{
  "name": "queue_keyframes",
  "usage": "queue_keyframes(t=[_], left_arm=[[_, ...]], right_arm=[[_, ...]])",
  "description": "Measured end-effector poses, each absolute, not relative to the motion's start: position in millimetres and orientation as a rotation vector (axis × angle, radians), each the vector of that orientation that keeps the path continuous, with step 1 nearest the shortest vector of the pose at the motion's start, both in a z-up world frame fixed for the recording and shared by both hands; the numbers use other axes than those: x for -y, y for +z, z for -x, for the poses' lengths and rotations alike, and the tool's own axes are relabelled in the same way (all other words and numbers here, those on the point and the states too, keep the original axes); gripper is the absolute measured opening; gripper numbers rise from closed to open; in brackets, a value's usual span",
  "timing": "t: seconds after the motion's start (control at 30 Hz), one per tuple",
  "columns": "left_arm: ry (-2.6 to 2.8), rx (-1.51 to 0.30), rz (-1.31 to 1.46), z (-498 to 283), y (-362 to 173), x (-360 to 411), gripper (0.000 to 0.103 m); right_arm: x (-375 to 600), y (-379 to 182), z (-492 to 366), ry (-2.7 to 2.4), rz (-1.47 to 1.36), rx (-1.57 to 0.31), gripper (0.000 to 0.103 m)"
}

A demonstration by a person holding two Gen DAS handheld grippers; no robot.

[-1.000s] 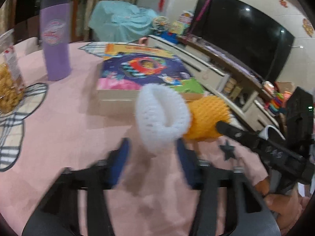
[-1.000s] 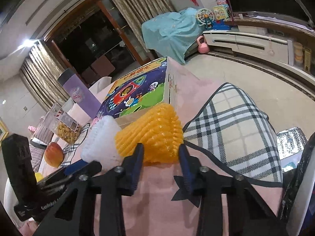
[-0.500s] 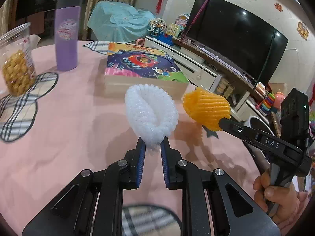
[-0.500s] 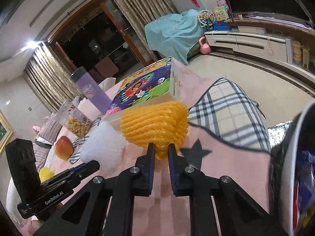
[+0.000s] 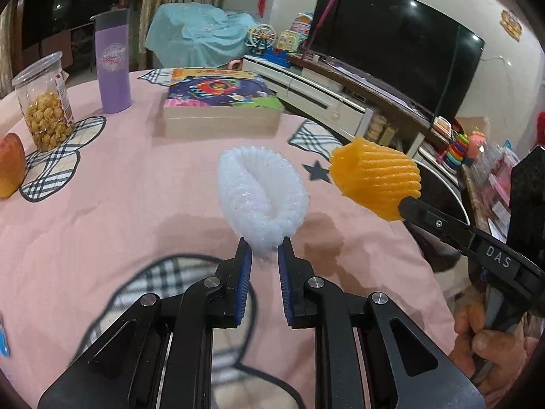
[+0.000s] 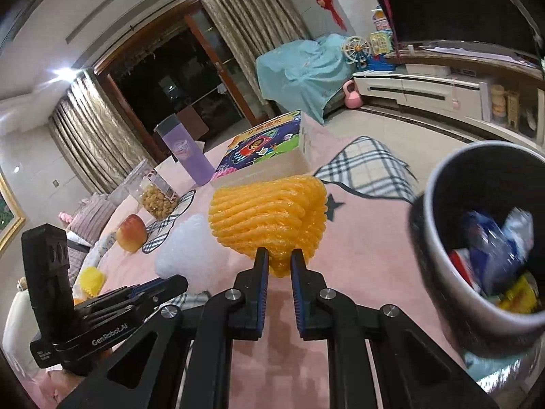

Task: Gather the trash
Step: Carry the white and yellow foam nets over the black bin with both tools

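Note:
My left gripper (image 5: 265,248) is shut on a white foam fruit net (image 5: 262,194) and holds it above the pink tablecloth (image 5: 102,225). My right gripper (image 6: 278,255) is shut on an orange foam fruit net (image 6: 269,218), also lifted; the net shows in the left wrist view (image 5: 374,177) to the right of the white net. A black trash bin (image 6: 439,238) with wrappers inside stands at the table's right edge, right of the orange net. The white net (image 6: 190,248) and left gripper (image 6: 150,289) show at the lower left of the right wrist view.
A colourful book box (image 5: 221,102), a purple bottle (image 5: 112,68), a jar of snacks (image 5: 44,102) and an apple (image 5: 10,163) stand on the table farther back. A yellow net (image 6: 90,279) lies at the left. A TV and cabinet stand beyond the table.
Both grippers closed on their nets and lifted them off the table. The right gripper swung toward the bin, which has come into its view.

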State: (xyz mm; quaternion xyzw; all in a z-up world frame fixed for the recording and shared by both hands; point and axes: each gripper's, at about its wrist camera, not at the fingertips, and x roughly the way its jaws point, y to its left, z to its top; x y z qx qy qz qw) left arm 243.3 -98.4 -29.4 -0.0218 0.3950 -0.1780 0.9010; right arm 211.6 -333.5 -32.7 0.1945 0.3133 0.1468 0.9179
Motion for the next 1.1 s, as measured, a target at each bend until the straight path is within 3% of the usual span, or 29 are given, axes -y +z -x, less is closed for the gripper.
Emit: queue_keyframes(t=[0.53, 1.1], left_arm=[[-0.438, -0.780, -0.036, -192.2, -14.6, 150.7, 0.015], [-0.523, -0.763, -0.075, -171.7, -12.1, 197.8, 0.015]], right_arm=[[373.8, -16.4, -126.6, 0.242, -0.415, -0.560, 0.013], [416.0, -19.3, -90.7, 0.151, -0.448, -0.522, 0.013]])
